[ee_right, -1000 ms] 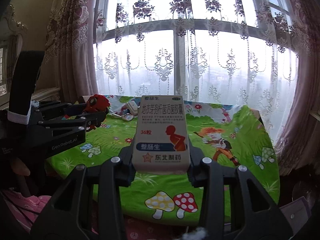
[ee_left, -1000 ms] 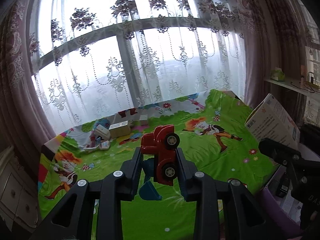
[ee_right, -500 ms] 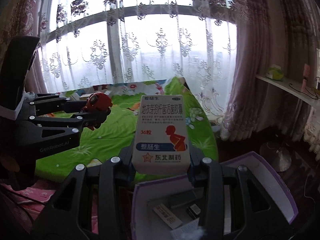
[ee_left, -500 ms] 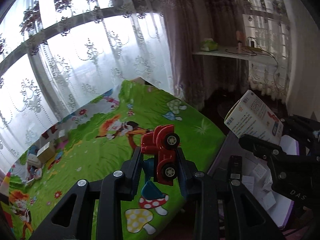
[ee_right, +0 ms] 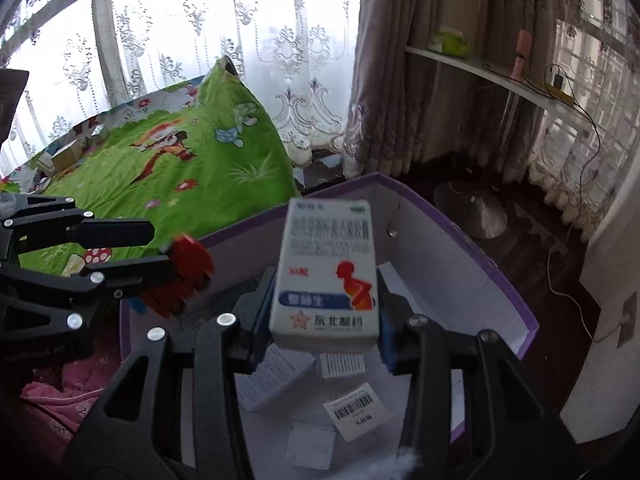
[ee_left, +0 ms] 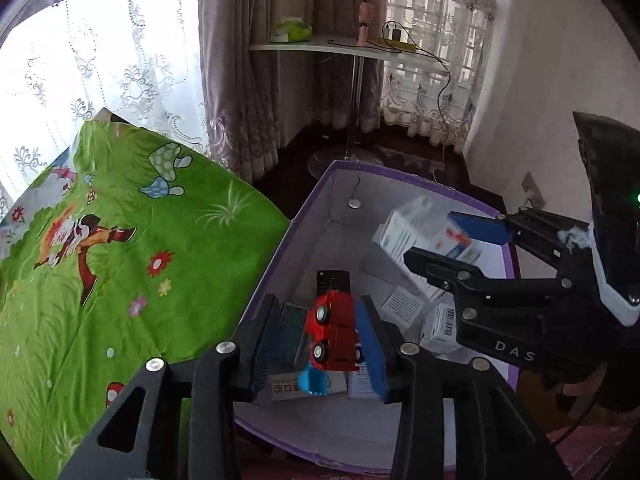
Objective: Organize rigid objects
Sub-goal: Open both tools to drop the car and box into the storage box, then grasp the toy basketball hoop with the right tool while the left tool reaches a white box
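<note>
Over the purple box (ee_left: 496,216), from my left wrist camera, my left gripper (ee_left: 320,336) has just been opening: the jaws stand spread, with a clear gap on the left side of the red toy truck (ee_left: 334,334), which hangs between them above the box. I can't tell whether the right pad touches it. It looks like light, hard plastic with wheels that roll, so I'd pinch the cab's flat sides, never the wheels. Down in the box I see a black remote (ee_left: 334,280), several white cartons (ee_left: 402,304) and a small round disc (ee_left: 353,202) on the far wall. The green cartoon cloth (ee_left: 100,260) lies left of the box, its edge meeting the wall.

Now the right wrist camera: my right gripper (ee_right: 324,320) has just been opening too, and the medicine box (ee_right: 328,276) sits blurred between parted jaws, the pads apparently off it, above the box interior. Cardboard, light, stiff but crushable, I judge; best held across the narrow sides near the bottom. Below it lie white cartons and a barcode label (ee_right: 354,406). My left gripper shows at left, the red truck at its tips.
</note>
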{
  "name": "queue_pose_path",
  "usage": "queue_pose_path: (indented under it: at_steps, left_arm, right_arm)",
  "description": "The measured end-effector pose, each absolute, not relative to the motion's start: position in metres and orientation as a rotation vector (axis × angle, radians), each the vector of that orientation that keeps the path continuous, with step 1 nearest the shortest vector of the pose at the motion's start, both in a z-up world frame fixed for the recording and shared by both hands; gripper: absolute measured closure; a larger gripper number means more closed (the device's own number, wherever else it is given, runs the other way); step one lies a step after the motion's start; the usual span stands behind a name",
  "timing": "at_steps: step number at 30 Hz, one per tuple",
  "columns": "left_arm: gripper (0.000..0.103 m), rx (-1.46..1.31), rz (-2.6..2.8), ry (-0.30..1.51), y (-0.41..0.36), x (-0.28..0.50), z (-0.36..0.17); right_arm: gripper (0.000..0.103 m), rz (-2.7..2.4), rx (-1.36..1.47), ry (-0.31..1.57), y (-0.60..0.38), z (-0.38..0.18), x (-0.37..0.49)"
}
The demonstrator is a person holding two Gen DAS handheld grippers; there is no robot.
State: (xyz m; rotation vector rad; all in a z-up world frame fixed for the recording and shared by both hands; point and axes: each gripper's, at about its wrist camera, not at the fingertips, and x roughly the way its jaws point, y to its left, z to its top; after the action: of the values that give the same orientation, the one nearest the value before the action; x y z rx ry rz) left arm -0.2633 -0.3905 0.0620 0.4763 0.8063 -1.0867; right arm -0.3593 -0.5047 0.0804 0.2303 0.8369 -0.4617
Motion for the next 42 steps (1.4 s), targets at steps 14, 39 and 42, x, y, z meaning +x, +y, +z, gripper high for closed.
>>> queue_pose_path:
  at_steps: [14,39,42]
  left_arm:
    - [0.035,0.358,-0.587,0.814,-0.255,-0.170,0.035]
    - [0.034,-0.076,0.269,0.882,0.102,-0.052,0.001]
    - [0.030,-0.146,0.264,0.906,0.109,-0.050,-0.004]
  right_arm:
    - [0.029,-0.106,0.109,0.851,-0.401,0.079,-0.251]
    - [0.026,0.515,-0.118,1.022,-0.085,0.005,0.076]
    - [0.022,0.550,-0.157,1.014,-0.044,0.003,0.110]
